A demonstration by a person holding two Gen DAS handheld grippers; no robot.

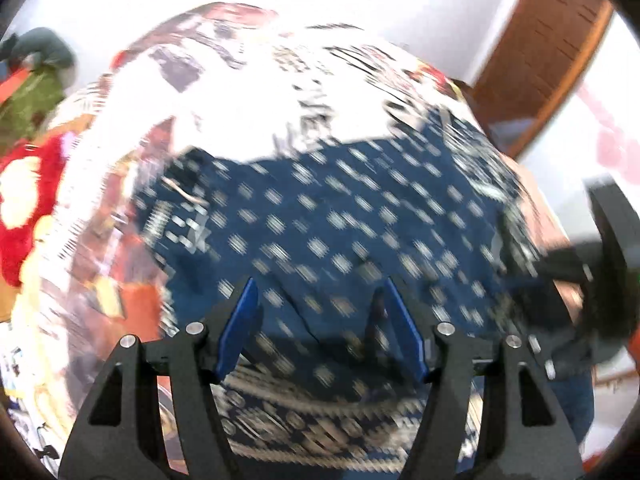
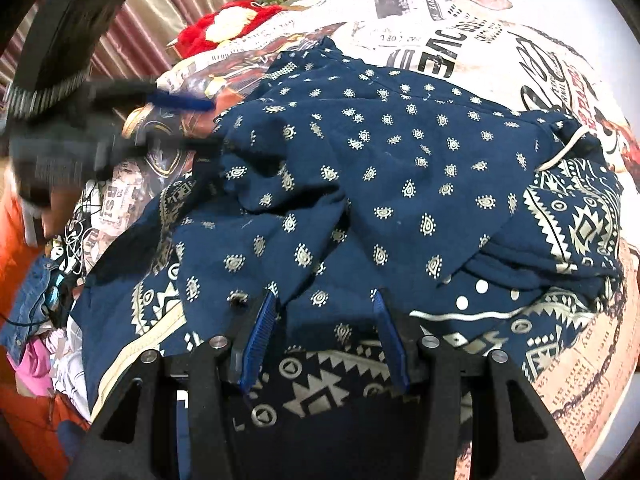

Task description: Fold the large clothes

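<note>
left tongs (image 1: 320,320): parted, empty | right tongs (image 2: 324,320): parted, empty | both above navy garment (image 2: 380,160)

navy garment (image 2: 360,184): rumpled on printed bedspread (image 2: 500,52) | right gripper (image 2: 324,312): jaws apart above it

Matt navy printed cloth garment (image 2: 400,168) on printed fabric bedspread (image 2: 460,40); glossy brown wooden frame (image 1: 544,40); red plush toy (image 2: 224,28)

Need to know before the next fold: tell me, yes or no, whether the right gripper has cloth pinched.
No: the right gripper hangs with jaws apart above the blue garment, nothing between its pads.
</note>
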